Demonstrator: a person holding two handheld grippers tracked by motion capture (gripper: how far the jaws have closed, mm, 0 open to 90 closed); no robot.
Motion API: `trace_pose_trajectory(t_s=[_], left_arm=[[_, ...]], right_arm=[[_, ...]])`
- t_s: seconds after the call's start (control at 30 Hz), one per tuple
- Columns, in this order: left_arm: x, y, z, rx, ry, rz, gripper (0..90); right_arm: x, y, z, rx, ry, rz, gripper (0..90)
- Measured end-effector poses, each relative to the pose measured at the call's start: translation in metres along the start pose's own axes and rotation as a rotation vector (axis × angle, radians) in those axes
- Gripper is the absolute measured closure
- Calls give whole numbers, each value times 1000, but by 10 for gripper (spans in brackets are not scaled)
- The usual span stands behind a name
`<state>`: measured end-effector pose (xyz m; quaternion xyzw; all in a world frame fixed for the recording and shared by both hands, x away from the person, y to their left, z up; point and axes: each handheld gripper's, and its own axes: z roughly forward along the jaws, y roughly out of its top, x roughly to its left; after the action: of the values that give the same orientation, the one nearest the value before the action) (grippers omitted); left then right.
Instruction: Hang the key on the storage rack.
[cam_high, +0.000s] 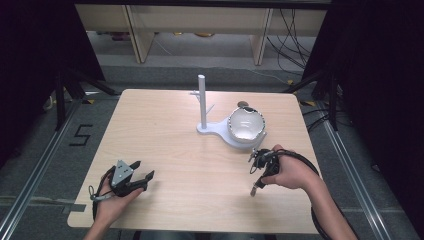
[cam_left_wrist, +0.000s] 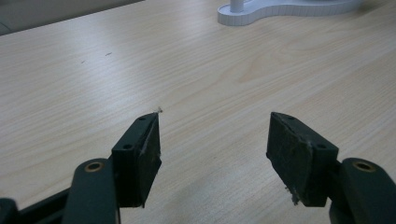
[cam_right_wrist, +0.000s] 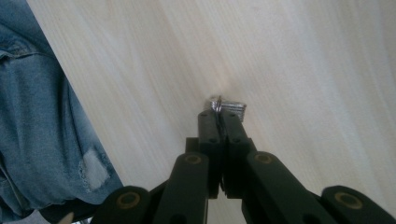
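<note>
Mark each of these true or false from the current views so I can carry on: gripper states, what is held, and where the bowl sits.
1. The right gripper is shut on a small silvery metal piece. True.
2. The left gripper grips the white stand. False: its jaws stand open with nothing between them.
3. The white bowl sits on the flat white base of the stand. True.
4. The upright white post lies flat on the light wooden table. False: it stands upright.
</note>
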<state>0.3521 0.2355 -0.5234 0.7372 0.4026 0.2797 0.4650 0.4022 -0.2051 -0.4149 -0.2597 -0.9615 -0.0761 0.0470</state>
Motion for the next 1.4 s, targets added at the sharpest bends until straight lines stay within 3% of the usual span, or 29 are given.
trace_pose_trajectory(t_s=[0.13, 0.2, 0.27, 0.43, 0.6, 0.63, 0.7, 0.87, 0.97, 1.0, 1.07, 1.1, 1.27, 1.4], left_arm=[[-1, 1, -1, -10, -13, -9, 345], [-2, 1, 0, -23, -36, -23, 344], [-6, 1, 1, -22, -43, -21, 342], [-16, 6, 3, -36, -82, -16, 340], [-32, 16, 7, -57, -145, 2, 341], [-36, 18, 8, -64, -166, 6, 341], [-45, 22, 11, -64, -190, 8, 341], [-62, 31, 18, -73, -253, 32, 341], [-68, 37, 21, -94, -259, 43, 329], [-70, 40, 22, -99, -269, 44, 330], [-74, 44, 23, -91, -285, 42, 329], [-77, 47, 25, -92, -298, 39, 330], [-91, 59, 34, -99, -366, 58, 329], [-101, 73, 39, -104, -384, 83, 329]], right_arm=[[-1, 3, -9, -45, -2, 26, 894], [-4, 3, -11, -46, -14, 0, 894], [-4, 5, -17, -70, -11, 26, 894], [-7, 7, -22, -96, -20, 21, 894], [-7, 11, -27, -55, -9, 20, 894], [-6, 13, -30, -24, -28, 33, 894], [-5, 15, -32, -20, -30, 23, 894], [-5, 21, -43, -43, -31, 2, 894], [-7, 25, -48, -50, -32, -9, 894], [-5, 26, -50, -44, -34, 19, 894], [-7, 29, -52, -48, -36, 3, 894], [-7, 30, -53, -52, -37, -15, 894], [-4, 35, -54, -47, -33, -2, 894], [-3, 38, -55, -54, -37, -23, 894]])
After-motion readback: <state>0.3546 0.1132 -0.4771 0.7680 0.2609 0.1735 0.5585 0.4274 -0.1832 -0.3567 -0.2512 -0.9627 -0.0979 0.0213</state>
